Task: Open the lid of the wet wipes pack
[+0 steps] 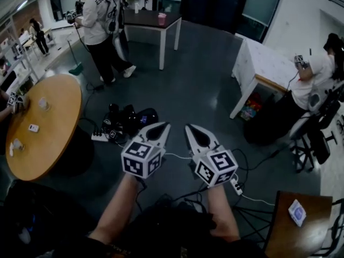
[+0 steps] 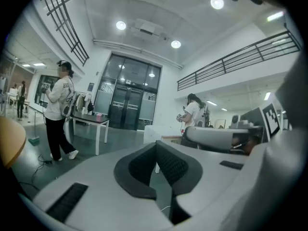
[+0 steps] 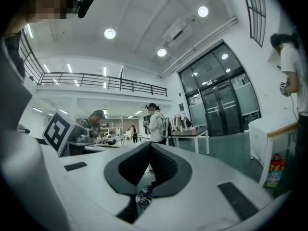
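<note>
A small white and blue pack point(image 1: 296, 212), possibly the wet wipes pack, lies on a brown table corner point(image 1: 279, 235) at the bottom right of the head view. Both grippers are held out level over the dark floor, far from that pack. My left gripper point(image 1: 165, 124) has its jaws closed tip to tip with nothing between them, and the left gripper view shows the same for this gripper point(image 2: 156, 143). My right gripper point(image 1: 188, 127) sits just beside it, also shut and empty, as the right gripper view confirms point(image 3: 150, 145). Neither gripper view shows the pack.
A round wooden table point(image 1: 54, 122) with small items stands at the left. Black bags and a power strip point(image 1: 126, 120) lie on the floor ahead, with cables near my feet. A white-covered table point(image 1: 263, 63), a seated person point(image 1: 312, 85) and a standing person point(image 1: 99, 26) are further off.
</note>
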Motion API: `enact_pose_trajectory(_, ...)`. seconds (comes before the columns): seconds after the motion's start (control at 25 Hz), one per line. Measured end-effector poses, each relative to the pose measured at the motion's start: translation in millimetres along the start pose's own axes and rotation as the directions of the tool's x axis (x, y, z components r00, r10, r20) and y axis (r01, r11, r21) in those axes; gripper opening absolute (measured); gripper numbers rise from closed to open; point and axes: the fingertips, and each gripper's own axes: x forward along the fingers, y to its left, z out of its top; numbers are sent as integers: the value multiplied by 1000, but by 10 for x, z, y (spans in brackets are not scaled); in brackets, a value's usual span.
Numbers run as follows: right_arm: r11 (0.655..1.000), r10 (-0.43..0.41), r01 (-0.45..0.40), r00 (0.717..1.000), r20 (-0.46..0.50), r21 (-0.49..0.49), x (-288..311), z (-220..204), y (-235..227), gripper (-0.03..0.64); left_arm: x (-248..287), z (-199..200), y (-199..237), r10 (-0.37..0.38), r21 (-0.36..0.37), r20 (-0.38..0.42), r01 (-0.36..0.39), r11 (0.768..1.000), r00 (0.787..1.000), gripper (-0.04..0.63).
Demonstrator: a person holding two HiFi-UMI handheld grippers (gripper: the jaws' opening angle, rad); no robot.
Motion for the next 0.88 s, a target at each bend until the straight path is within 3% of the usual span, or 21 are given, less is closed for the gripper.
enact_pose_trajectory(0.2, 991, -133, 132, 991, 22, 23, -572, 57, -554, 11, 485, -26, -702, -132, 26, -36, 133, 991, 991, 5)
enact_pose_trajectory(0.4, 949, -315, 314, 948, 34, 43, -1029, 16, -862, 11, 789, -106, -1235, -312, 50, -73, 316, 947, 947, 5)
enact_pose_trajectory(0.6, 884, -466, 463, 884, 44, 57, -1607, 7, -1119, 11, 1004, -188, -1860, -459, 59, -109, 467, 882, 882, 5)
enact_pose_trajectory(0.88, 770, -638, 632, 768, 62, 92, -2490, -17, -1367, 11, 1128, -345, -2847, -627, 72, -169, 644, 762, 760, 5)
